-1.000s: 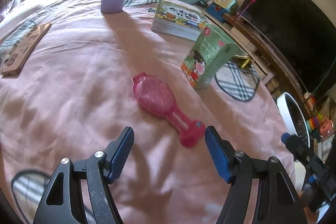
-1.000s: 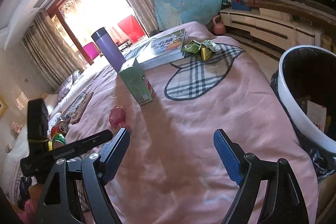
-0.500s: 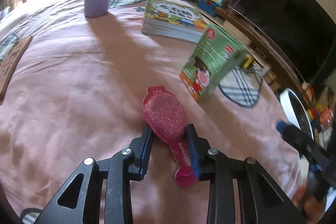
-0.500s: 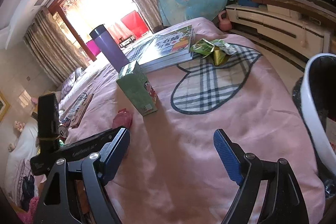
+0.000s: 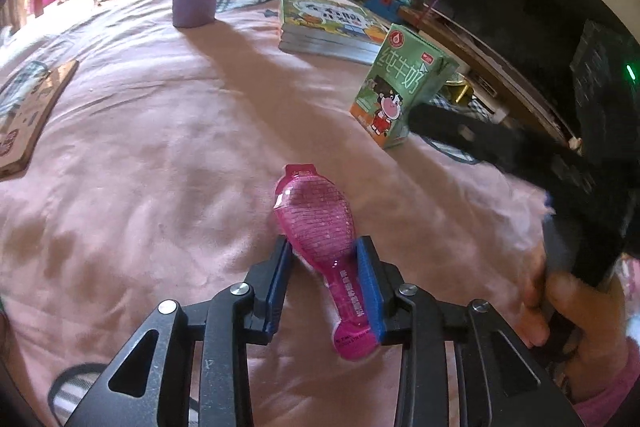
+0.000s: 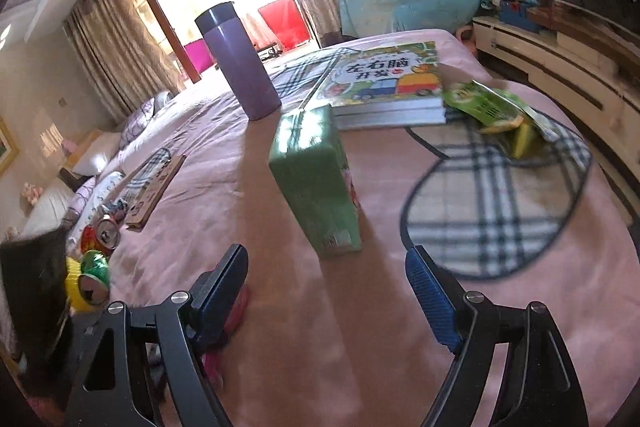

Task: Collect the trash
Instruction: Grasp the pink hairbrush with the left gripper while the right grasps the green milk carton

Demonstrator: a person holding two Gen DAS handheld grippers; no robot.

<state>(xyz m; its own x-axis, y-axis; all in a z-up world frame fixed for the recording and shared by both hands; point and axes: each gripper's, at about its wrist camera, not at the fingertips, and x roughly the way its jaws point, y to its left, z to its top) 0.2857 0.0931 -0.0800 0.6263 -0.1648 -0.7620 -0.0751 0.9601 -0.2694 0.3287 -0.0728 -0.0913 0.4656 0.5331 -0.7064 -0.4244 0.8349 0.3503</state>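
A pink plastic pouch lies on the pink bedspread. My left gripper is shut on the pouch's narrow neck, its blue pads pressing both sides. A green milk carton stands beyond it to the right; it also shows in the right wrist view. My right gripper is open and empty, just short of the carton. A green snack wrapper lies on the plaid patch at the right. Crushed cans lie at the left.
A purple thermos stands at the back. A stack of children's books lies behind the carton. A flat cardboard box lies at the left. A TV stand runs along the right, past the bed's edge.
My left gripper moved forward and closed on the pink pouch. My right gripper swung left from the bin toward the green carton, staying open.
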